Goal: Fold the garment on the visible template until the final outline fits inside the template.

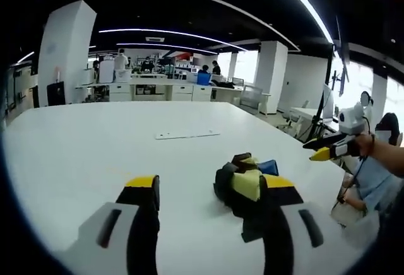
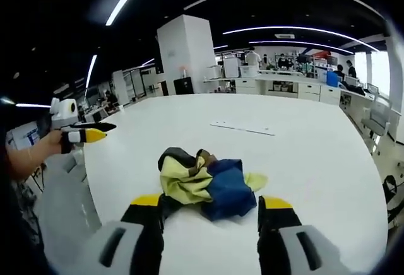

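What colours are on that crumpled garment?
The garment is yellow, blue and black, best seen in the right gripper view.

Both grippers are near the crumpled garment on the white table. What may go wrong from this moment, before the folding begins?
1. The garment lies in a crumpled heap, so a jaw may catch several layers together and the cloth may not spread flat.
2. The thin outline on the table, perhaps the template, lies beyond the heap; dragging the garment there may bunch it more.
3. The left gripper and right gripper both stand open near the heap, so they may hit each other.
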